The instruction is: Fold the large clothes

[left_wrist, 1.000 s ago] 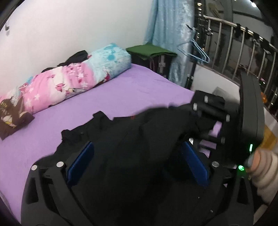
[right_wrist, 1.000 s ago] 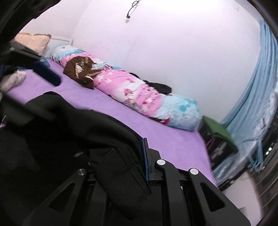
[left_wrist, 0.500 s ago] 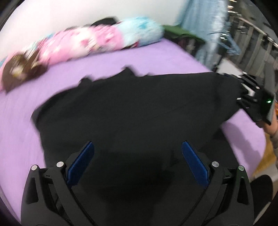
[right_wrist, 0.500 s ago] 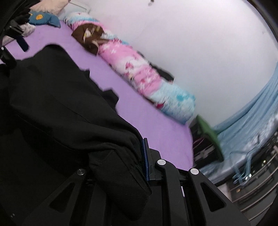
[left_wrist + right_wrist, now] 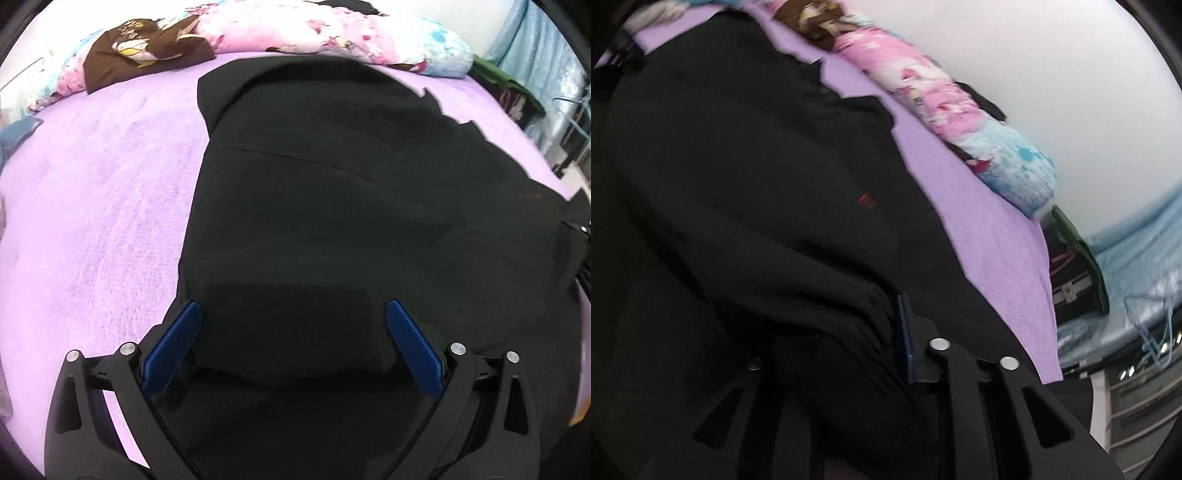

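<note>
A large black garment point(image 5: 332, 184) lies spread across the purple bed sheet point(image 5: 92, 221), its near edge folded into a thicker band. My left gripper point(image 5: 291, 306) hovers over that near edge, open, with its blue pads point(image 5: 173, 343) wide apart and pressing nothing. In the right wrist view the same garment point(image 5: 738, 166) bunches in thick folds between the fingers of my right gripper point(image 5: 849, 314). Its jaws are opening, and the cloth still lies against the one blue pad point(image 5: 905, 332) that shows. The other finger is buried under fabric.
A rolled pink and blue floral quilt point(image 5: 332, 29) lies along the far side of the bed by the white wall, with a brown printed cloth point(image 5: 147, 48) on it. A blue curtain point(image 5: 1137, 258) and a green-topped stand point(image 5: 1078, 251) are past the bed's end.
The garment, held up and bunched a second ago, now lies spread flat on the sheet. Both grippers have come down close to the bed. The right jaws stand slightly wider.
</note>
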`<action>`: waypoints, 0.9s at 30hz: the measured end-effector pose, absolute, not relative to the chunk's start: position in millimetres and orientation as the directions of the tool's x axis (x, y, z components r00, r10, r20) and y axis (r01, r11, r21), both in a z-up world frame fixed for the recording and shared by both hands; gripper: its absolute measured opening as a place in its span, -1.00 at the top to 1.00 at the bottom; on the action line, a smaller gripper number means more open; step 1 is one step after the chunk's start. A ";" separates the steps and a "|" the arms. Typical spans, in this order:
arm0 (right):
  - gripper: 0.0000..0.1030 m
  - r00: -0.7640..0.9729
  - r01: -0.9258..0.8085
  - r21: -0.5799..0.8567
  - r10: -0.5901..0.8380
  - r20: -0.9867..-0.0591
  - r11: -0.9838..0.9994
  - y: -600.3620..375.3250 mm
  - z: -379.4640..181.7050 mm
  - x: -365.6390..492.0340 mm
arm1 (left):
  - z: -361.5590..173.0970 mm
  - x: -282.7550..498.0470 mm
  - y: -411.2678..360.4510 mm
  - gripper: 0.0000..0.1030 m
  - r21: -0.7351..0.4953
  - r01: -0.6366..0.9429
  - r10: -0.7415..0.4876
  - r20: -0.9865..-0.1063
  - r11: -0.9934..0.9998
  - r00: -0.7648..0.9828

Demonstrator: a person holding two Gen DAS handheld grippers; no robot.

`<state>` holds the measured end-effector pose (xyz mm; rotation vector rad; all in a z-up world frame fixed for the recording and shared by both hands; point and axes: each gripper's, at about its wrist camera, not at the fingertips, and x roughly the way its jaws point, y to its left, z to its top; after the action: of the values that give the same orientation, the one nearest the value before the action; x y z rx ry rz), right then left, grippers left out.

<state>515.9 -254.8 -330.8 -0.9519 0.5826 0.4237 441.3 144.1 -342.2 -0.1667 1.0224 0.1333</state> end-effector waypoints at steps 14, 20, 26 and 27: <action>-0.63 0.583 -0.747 -0.351 0.301 -0.755 0.564 -273.4 -266.5 475.8 | -351.0 427.8 174.5 -0.90 -0.045 -0.230 0.074 -0.874 0.972 0.481; -0.72 0.414 -0.827 -0.103 0.475 -0.777 0.553 -266.3 -233.9 480.2 | -330.0 412.2 189.8 -0.88 -0.128 -0.300 0.034 -0.877 0.945 0.479; -0.87 0.547 -0.691 -0.128 0.398 -0.736 0.712 -235.1 -239.9 511.0 | -289.2 426.2 164.5 -0.88 -0.137 -0.203 -0.002 -0.832 0.970 0.555; -0.87 0.548 -0.672 -0.118 0.384 -0.744 0.731 -230.0 -244.6 515.4 | -286.8 431.9 160.8 -0.88 -0.141 -0.196 -0.007 -0.827 0.970 0.562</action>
<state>515.4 -230.0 -244.6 -0.4188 0.7612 0.6474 431.9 160.8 -286.8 -0.2275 0.9704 0.1124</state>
